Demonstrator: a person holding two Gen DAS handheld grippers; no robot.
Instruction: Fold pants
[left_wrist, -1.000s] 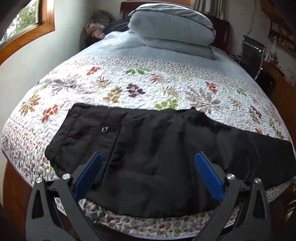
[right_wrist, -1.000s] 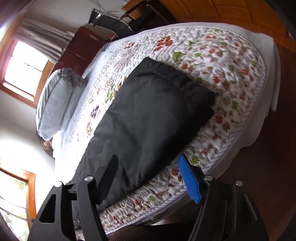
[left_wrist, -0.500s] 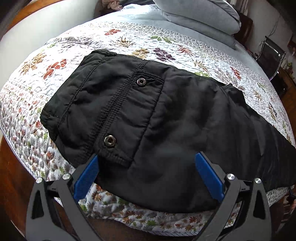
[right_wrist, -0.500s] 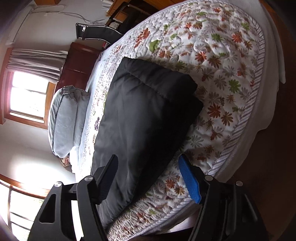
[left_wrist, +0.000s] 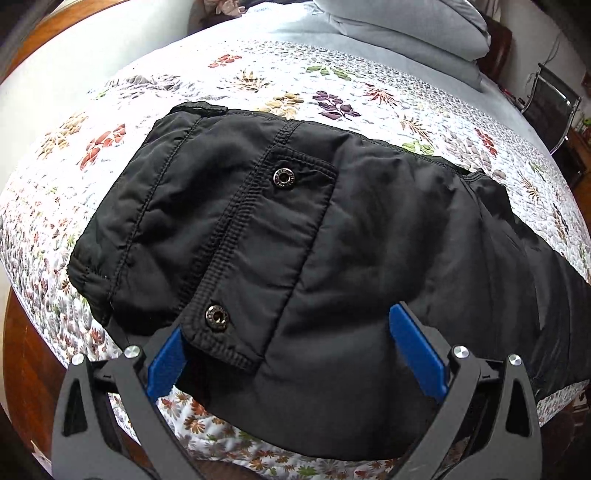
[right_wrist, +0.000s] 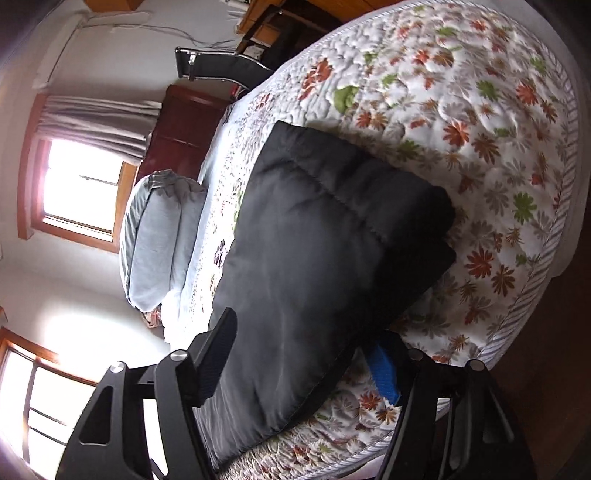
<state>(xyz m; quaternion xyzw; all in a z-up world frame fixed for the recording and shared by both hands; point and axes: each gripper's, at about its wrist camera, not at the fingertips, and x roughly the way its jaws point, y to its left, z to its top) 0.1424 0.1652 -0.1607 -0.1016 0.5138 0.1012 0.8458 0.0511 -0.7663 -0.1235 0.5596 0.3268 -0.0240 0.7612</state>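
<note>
Both grippers are lined up on the near edge of the black pants (left_wrist: 332, 240), so this reads as the grab before a fold, not the fold itself. The pants lie flat across the floral quilt (left_wrist: 258, 74) along the bed's near edge, apparently already doubled leg over leg.

The left gripper (left_wrist: 291, 343) sits at six o'clock in its view, blue pads spread wide, straddling the seat of the pants near the lower snap button (left_wrist: 217, 316). Cloth lies between the jaws but nothing is pinched.

The right gripper (right_wrist: 306, 354) is over at the leg end. Its jaws are closing, with the long edge of the leg between them, yet the pads don't look pressed on the fabric.

Next move, I'd say: both need to bite through every layer at the edge, then lift together so the hems (right_wrist: 417, 221), up at two o'clock in the right view, travel toward the waistband (left_wrist: 107, 236), at nine o'clock in the left.

The fabric is matte, lightly padded, softly wrinkled, with a stitched pocket flap and a second snap (left_wrist: 283, 178). It looks slippery, so a shallow pinch could drop a layer.
</note>
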